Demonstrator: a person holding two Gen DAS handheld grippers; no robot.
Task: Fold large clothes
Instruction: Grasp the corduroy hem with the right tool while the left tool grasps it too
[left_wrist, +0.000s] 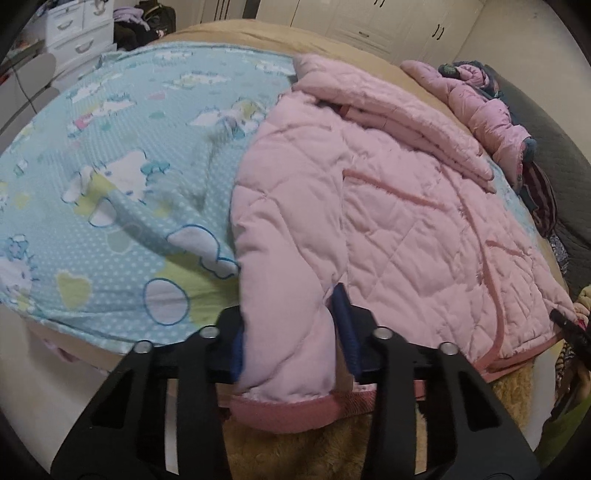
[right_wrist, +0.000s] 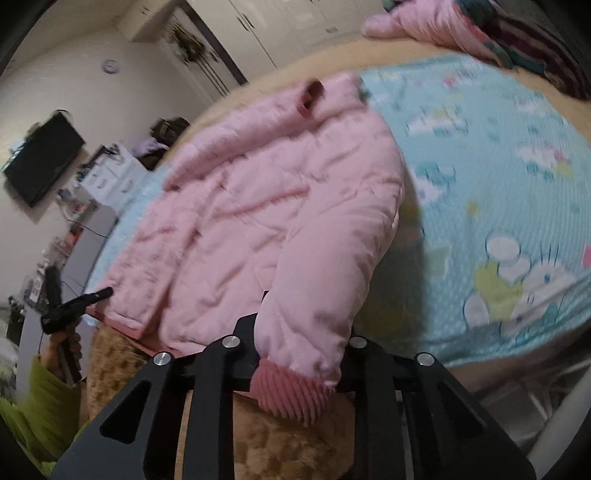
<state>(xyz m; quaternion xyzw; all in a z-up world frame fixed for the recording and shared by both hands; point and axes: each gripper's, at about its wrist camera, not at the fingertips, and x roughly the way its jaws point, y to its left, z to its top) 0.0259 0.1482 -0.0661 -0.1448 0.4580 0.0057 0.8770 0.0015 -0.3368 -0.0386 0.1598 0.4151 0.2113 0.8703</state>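
A pink quilted jacket (left_wrist: 406, 206) lies spread on a light blue cartoon-print sheet (left_wrist: 129, 155) over the bed. My left gripper (left_wrist: 291, 339) is shut on one sleeve (left_wrist: 284, 258) just above its darker pink cuff (left_wrist: 284, 410), with the blue pads (left_wrist: 345, 325) pressing both sides. In the right wrist view the jacket (right_wrist: 240, 206) runs away to the upper left. My right gripper (right_wrist: 303, 332) is shut on the other sleeve (right_wrist: 325, 266), whose ribbed cuff (right_wrist: 291, 391) hangs out below the fingers. This view is blurred.
A smaller pink puffer jacket (left_wrist: 476, 103) and dark clothes (left_wrist: 539, 192) are piled at the bed's far right. A fuzzy tan blanket (right_wrist: 280, 446) covers the near edge. White drawers (left_wrist: 77, 37) and a wall television (right_wrist: 40, 158) stand beyond. A green sleeve (right_wrist: 40, 406) shows at lower left.
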